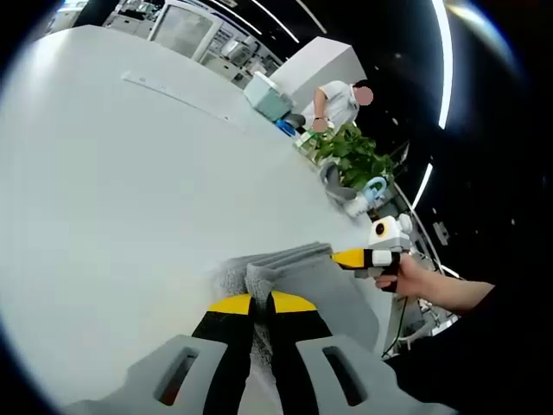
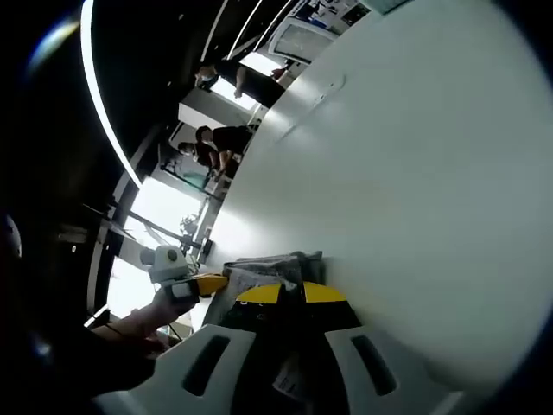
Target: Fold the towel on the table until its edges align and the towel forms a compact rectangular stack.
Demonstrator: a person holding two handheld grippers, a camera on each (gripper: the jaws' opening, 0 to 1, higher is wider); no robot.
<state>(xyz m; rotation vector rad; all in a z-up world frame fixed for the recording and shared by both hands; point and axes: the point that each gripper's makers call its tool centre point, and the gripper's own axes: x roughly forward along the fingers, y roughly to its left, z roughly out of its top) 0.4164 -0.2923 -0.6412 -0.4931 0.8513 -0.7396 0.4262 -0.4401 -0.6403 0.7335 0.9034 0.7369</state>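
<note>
The grey towel (image 1: 302, 281) lies bunched in folded layers on the white table (image 1: 130, 190), near its edge. In the left gripper view my left gripper (image 1: 260, 303) rises from the bottom, its yellow-tipped jaws shut on the towel's near edge. My right gripper (image 1: 352, 258), held by a hand (image 1: 415, 278), reaches in from the right and touches the towel's far corner. In the right gripper view the towel (image 2: 268, 266) shows stacked edges just ahead of my right gripper (image 2: 291, 294), which is shut on it. My left gripper (image 2: 207, 284) grips the towel's left end there.
A person in a white shirt (image 1: 341, 99) bends near a teal box (image 1: 270, 97) and a green plant (image 1: 356, 156) past the table's far edge. A long flat strip (image 1: 177, 93) lies on the table. People (image 2: 226, 138) stand by bright windows.
</note>
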